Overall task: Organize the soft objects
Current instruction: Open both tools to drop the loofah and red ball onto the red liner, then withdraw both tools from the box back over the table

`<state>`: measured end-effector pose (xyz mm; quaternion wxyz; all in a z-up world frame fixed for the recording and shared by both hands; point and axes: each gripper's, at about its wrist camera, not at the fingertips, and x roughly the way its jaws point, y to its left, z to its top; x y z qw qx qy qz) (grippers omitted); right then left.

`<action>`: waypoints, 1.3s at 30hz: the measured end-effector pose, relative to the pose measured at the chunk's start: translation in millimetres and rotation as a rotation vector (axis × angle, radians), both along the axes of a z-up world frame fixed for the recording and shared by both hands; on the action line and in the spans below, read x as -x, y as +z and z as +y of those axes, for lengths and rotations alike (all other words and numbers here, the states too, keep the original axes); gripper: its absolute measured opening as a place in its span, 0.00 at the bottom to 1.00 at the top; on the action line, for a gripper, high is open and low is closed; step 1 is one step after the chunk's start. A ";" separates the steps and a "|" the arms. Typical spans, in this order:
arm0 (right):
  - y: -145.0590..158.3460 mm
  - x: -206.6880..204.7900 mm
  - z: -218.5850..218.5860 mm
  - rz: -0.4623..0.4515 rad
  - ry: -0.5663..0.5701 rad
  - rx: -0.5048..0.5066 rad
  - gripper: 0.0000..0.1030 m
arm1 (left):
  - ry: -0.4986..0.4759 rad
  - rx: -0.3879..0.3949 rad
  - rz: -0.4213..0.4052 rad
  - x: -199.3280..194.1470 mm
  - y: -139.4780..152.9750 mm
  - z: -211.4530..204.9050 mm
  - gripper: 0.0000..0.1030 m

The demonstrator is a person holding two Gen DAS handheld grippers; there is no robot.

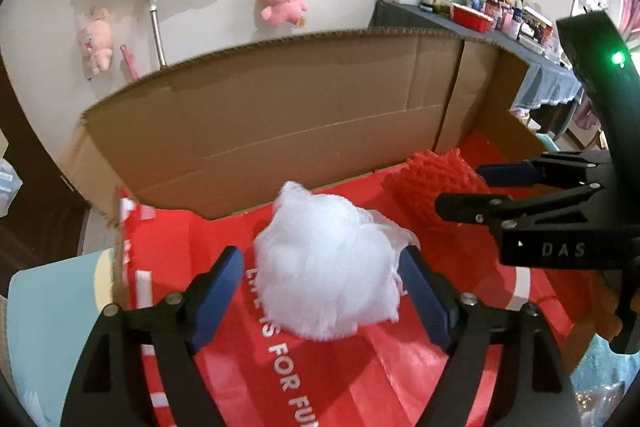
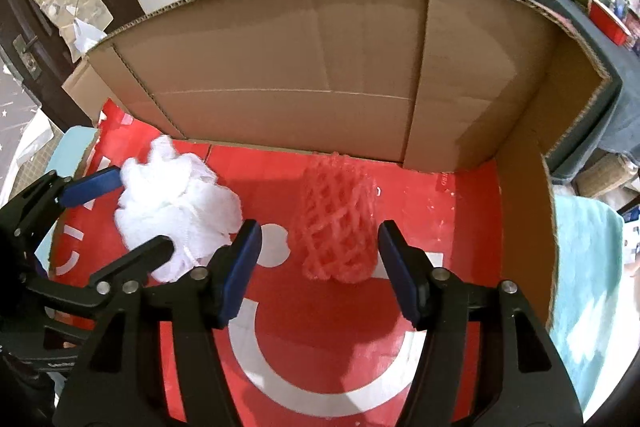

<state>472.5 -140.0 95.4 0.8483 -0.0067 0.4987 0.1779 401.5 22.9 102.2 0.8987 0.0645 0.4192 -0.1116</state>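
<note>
Grippers spread over soft items in cardboard box (image 2: 280, 67).
L gripper (image 1: 320, 287) apart around white mesh puff (image 1: 328, 267); R gripper (image 2: 320, 267) apart around red foam net (image 2: 336, 219), pads clear.

We see a fluffy white mesh puff (image 1: 328, 267), a red netted foam sleeve (image 2: 336, 223), brown cardboard walls (image 2: 280, 67), and a red floor (image 2: 320, 327) with white markings.

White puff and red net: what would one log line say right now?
left claw: open around white puff | right claw: open around red net | both in cardboard box
</note>
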 end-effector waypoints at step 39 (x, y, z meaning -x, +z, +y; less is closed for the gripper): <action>151.8 378.1 -59.1 -0.728 -0.039 -0.092 0.96 | 0.033 0.233 -0.572 338.5 114.7 -2.4 1.00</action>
